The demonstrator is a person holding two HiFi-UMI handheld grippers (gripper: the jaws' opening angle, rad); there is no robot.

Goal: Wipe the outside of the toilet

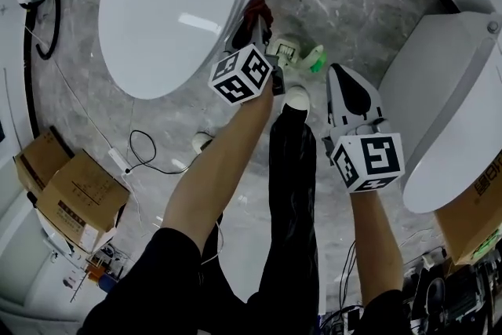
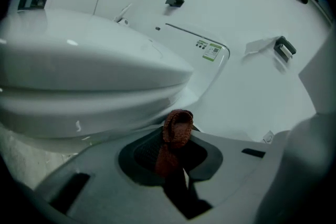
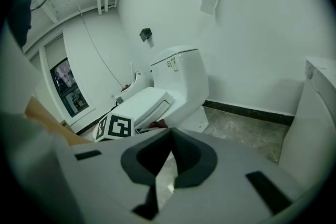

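The toilet (image 1: 169, 8) with its lid down is cut off at the top of the head view, and its bowl and base are hidden beneath the lid. A small green-and-white object (image 1: 302, 56) on the floor beside it is too unclear to identify. White fixtures at both upper corners run out of frame. Two toilets can be counted with certainty, the second toilet (image 1: 451, 106) standing at the right. There are three cardboard boxes, two of them stacked at the left (image 1: 78, 192) and one cut off at the right (image 1: 480, 208). The left gripper (image 1: 261, 34) has its jaws clamped on a red cloth (image 2: 177, 128), held close against the side of the toilet just under the lid's edge. The right gripper (image 1: 339, 74) hangs over the floor between the toilets, its jaws brought together with nothing between them. The floor (image 1: 353, 4) is grey marbled stone with loose cables lying on it. The walls are white, with a dark skirting along the bottom.
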